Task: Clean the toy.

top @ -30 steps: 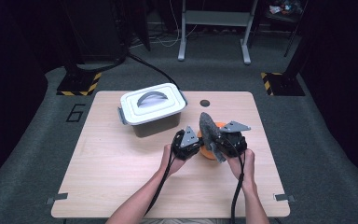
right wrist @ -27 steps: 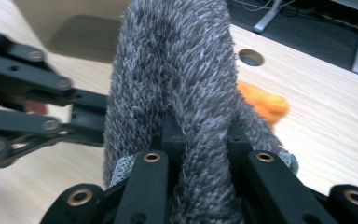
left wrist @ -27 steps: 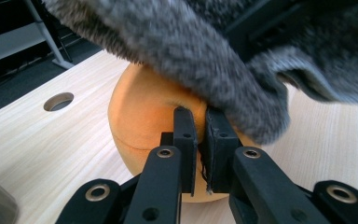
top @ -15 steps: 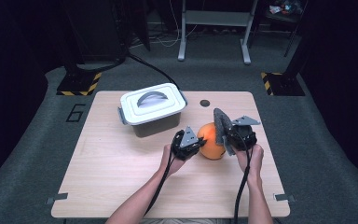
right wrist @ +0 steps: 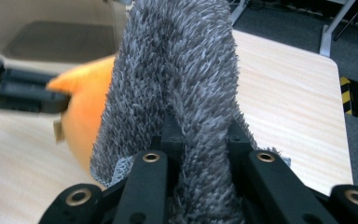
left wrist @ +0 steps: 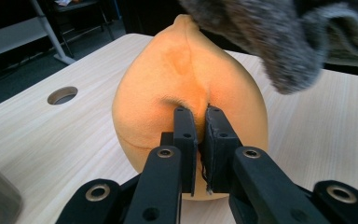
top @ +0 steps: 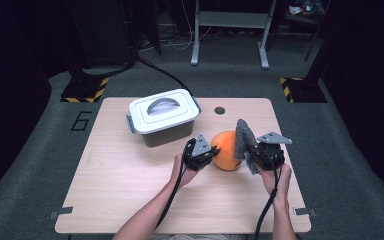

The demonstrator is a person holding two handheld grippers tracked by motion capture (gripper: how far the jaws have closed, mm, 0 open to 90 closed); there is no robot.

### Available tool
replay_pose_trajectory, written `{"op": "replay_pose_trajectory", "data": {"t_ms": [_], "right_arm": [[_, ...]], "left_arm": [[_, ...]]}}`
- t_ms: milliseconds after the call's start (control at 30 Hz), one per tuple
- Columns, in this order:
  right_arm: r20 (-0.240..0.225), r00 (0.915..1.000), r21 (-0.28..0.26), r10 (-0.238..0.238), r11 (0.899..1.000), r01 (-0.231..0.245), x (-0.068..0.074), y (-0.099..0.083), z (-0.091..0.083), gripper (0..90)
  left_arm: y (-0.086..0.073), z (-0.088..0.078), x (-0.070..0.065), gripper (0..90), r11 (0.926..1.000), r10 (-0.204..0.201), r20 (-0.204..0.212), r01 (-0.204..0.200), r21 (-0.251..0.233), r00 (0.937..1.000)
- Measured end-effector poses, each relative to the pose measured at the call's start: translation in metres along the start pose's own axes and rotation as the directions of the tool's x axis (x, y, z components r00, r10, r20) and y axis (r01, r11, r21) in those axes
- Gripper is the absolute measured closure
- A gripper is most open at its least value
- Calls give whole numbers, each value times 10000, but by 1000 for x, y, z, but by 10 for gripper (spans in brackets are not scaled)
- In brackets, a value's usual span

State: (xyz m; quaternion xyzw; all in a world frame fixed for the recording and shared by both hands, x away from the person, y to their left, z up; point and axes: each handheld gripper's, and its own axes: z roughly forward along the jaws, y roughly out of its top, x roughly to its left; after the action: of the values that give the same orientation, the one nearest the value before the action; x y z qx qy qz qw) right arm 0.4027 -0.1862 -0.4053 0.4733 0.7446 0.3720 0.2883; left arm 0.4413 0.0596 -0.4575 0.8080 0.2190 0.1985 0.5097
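An orange plush ball (top: 227,148) (left wrist: 168,88) rests near the middle of the wooden table (top: 130,185). My left gripper (top: 209,152) (left wrist: 199,121) is shut on a pinch of its fabric at the left side. My right gripper (top: 249,150) (right wrist: 200,135) is shut on a grey fuzzy cloth (top: 244,137) (right wrist: 186,70), which stands up against the right side of the orange ball (right wrist: 81,112). In the left gripper view the grey cloth (left wrist: 270,37) hangs over the ball's top right.
A grey lidded box (top: 163,116) with a handle stands just behind and left of the ball. A round cable hole (top: 220,110) lies in the table beyond. Black stands and cables sit on the floor past the far edge.
My right gripper has carried the grey cloth to the right, off the front of the ball, uncovering most of it. The left gripper has stayed put on the ball.
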Motion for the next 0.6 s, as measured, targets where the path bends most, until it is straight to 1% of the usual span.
{"op": "replay_pose_trajectory", "data": {"t_ms": [33,67,133,167,233,300,333,433,533,600], "right_arm": [[-15,10000,1,12,10000,-12,-1,-3,-2,758],[-21,10000,72,59,10000,-58,-1,-7,-4,758],[-42,9999,186,144,9997,-143,-2,-14,-9,757],[-46,9999,251,146,9996,-145,-3,-18,-10,756],[20,9997,290,254,9993,-254,-2,-26,-15,755],[32,9998,404,193,9990,-194,-1,-35,-20,754],[-7,9997,474,245,9986,-244,-1,-39,-23,754],[2,9993,652,384,9971,-383,1,-53,-31,753],[68,9986,858,515,9950,-519,3,-66,-36,751],[-1,9978,1030,663,9925,-659,5,-75,-37,750]], "left_arm": [[0,0,1,848,10000,-34,-78,34,-48,10000],[0,0,1,848,9999,-111,-68,111,-11,9999],[0,0,3,848,10000,-74,-156,74,-7,9999],[-1,0,3,848,9999,-139,-129,139,-18,9998],[0,0,5,848,9999,-99,-79,100,108,9999],[0,0,5,848,9999,-145,-85,145,40,9999],[0,1,5,848,9999,-140,-140,141,28,9998],[1,1,4,848,9998,-178,-92,178,33,9998],[1,1,4,848,9998,-211,-83,211,21,9997],[1,1,4,848,9997,-225,-75,225,49,9997]]}}
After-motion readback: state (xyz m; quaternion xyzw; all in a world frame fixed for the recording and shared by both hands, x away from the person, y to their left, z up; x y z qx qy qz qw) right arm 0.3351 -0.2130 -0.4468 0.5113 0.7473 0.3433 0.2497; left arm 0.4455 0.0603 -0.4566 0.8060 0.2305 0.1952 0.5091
